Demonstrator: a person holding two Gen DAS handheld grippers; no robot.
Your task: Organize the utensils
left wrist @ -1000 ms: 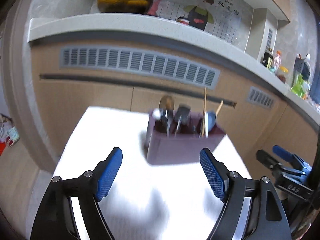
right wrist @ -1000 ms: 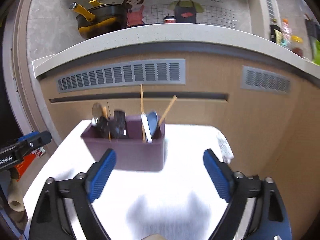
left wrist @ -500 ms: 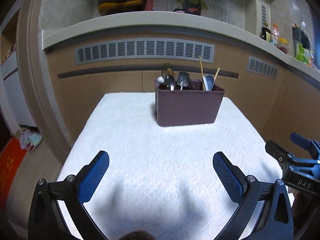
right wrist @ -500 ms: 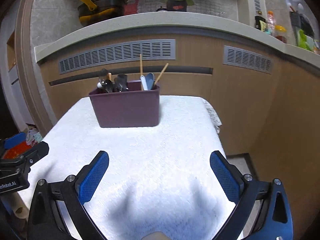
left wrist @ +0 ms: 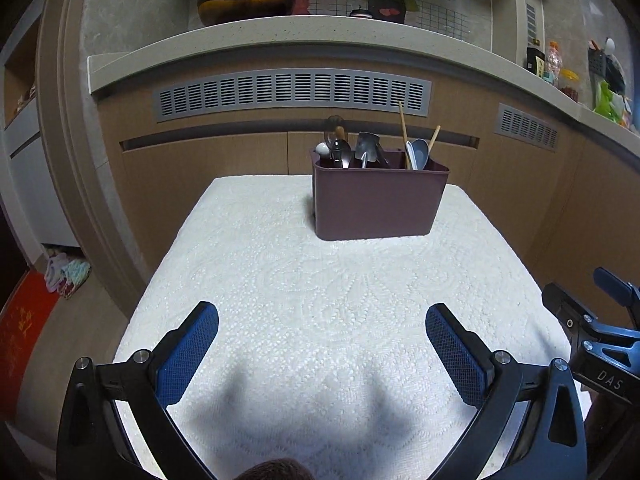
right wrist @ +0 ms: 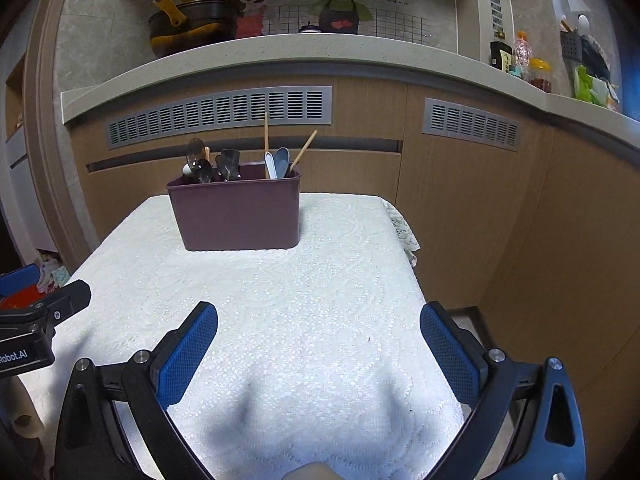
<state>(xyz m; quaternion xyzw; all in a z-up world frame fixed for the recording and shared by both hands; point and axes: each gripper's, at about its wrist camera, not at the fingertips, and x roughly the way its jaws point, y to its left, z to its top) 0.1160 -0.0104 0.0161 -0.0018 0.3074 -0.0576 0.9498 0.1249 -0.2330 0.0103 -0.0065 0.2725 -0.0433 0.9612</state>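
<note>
**Hovering short of the caddy, both grippers empty**

Holding back over the white tablecloth [left wrist: 320, 300], I kept my left gripper [left wrist: 322, 354] and right gripper [right wrist: 319, 350] spread wide, grasping nothing; both had just been opening. The maroon caddy [left wrist: 378, 204] stood ahead near the cloth's far edge, with spoons [left wrist: 340, 152] and chopsticks [left wrist: 404, 132] upright inside.

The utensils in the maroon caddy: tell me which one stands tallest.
The upright wooden chopstick in the caddy. Its tip rises well above the spoons and above the second chopstick, which leans off to the right.
</note>
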